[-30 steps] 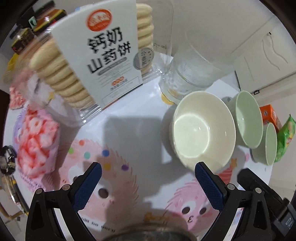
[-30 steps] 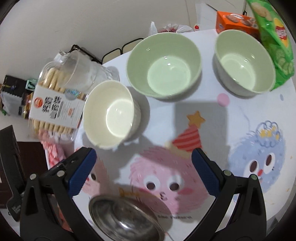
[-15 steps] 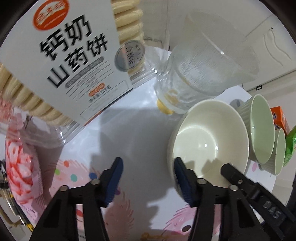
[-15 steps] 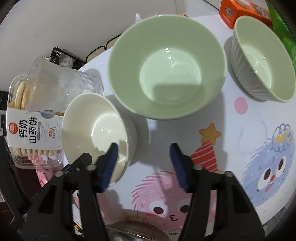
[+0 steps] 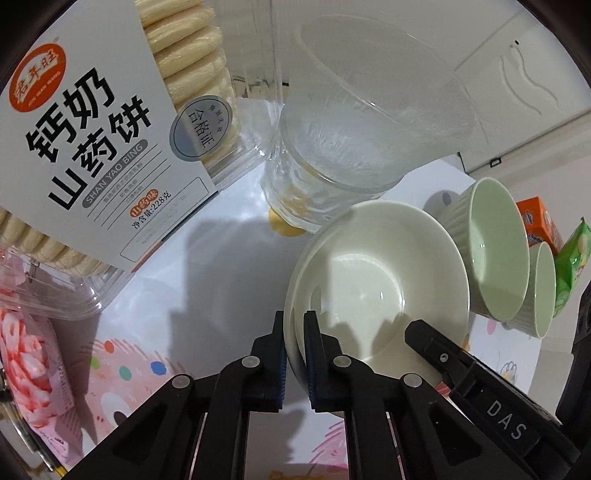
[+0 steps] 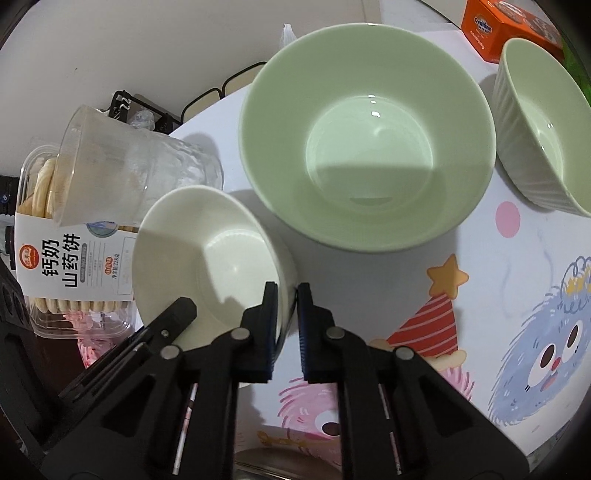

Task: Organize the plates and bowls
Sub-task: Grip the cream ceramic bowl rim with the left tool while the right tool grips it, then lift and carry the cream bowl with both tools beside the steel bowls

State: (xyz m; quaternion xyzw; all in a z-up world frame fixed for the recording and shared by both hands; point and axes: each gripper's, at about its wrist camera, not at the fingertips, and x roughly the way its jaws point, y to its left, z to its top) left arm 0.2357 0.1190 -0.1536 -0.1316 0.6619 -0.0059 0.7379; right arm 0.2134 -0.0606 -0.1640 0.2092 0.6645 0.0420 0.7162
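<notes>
1. Far left: cookie tub (image 5: 92,155) and a pink snack bag (image 5: 26,354) near the tabletop (image 5: 221,258) edge, just clutter.
2. Next over: clear plastic cup (image 5: 354,147) lying on its side, mouth toward the camera, right behind the cream bowl (image 5: 376,284).
3. Left tongs (image 5: 294,354) pinched narrow on the cream bowl's near-left rim, one pad inside and one outside.
4. Right tongs (image 6: 287,321) clamped the same way on the opposite rim of that bowl, one pad in, one out. So a two-sided grip, bowl apparently on the tabletop, hard to be sure.
5. Right of it: big green bowl (image 6: 365,155), upright and empty, just beside the cream one. Further right, a smaller ribbed green bowl (image 6: 546,125), then an orange box (image 6: 506,26).
6. Step in hand, best guess: grip done, lift about to start.
7. Next move probably: raise level with both sides together, carry right, lower into the big green bowl to nest. Worth watching the cup behind and any rim slip on glossy ceramic.
</notes>
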